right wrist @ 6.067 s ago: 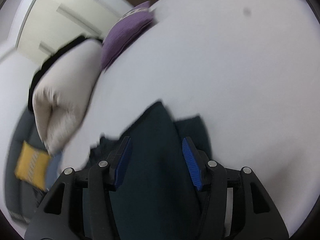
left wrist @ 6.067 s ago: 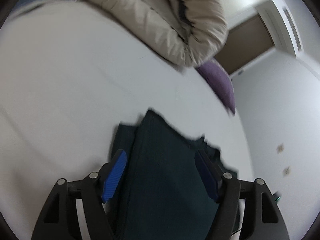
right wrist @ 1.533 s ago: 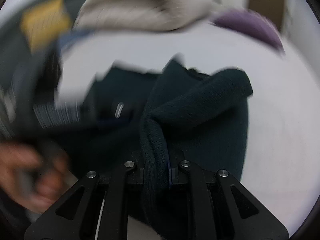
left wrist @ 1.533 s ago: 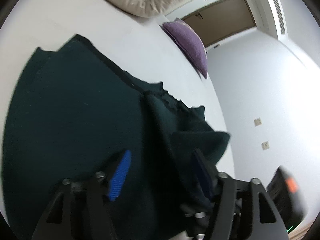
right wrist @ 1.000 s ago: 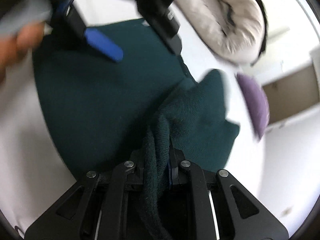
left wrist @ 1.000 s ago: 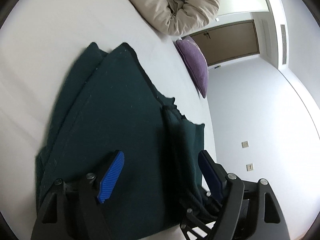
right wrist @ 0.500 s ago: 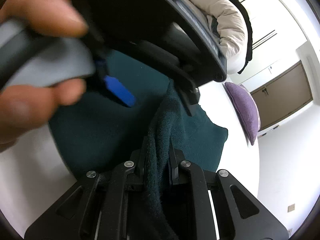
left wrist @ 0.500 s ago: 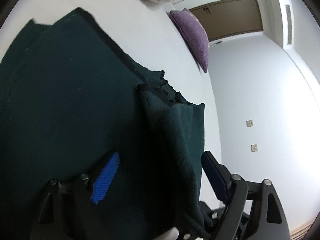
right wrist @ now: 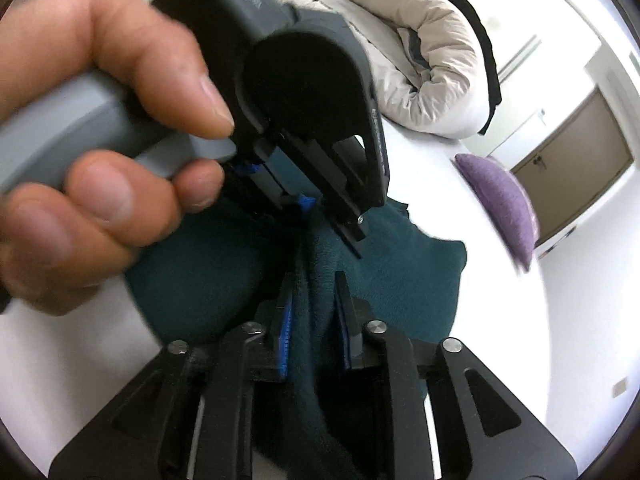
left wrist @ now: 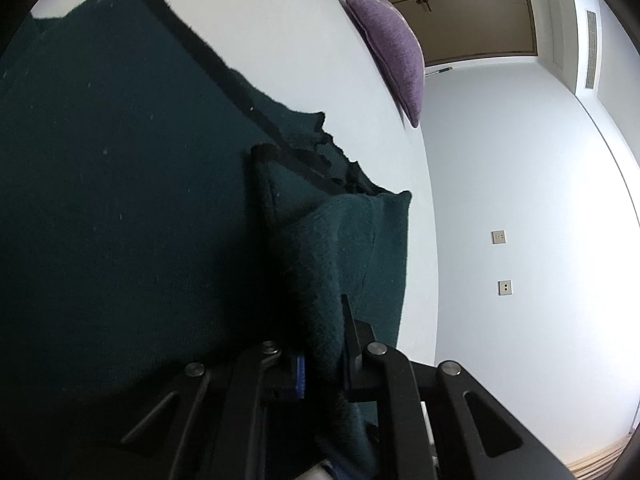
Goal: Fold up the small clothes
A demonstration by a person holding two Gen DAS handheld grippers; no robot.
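A dark green knitted garment lies on the white bed. A raised fold of it runs between the fingers of my left gripper, which is shut on it. My right gripper is shut on the same fold, just below the left gripper held in a hand. The rest of the garment spreads flat beyond both grippers.
A purple cushion lies at the far edge of the bed, also seen in the right wrist view. A rolled beige duvet lies at the back. A brown door and a white wall with sockets stand beyond.
My left gripper was open over the garment half a second ago and has shut on the raised fold. My right gripper has stayed shut on that fold, close to the left one.
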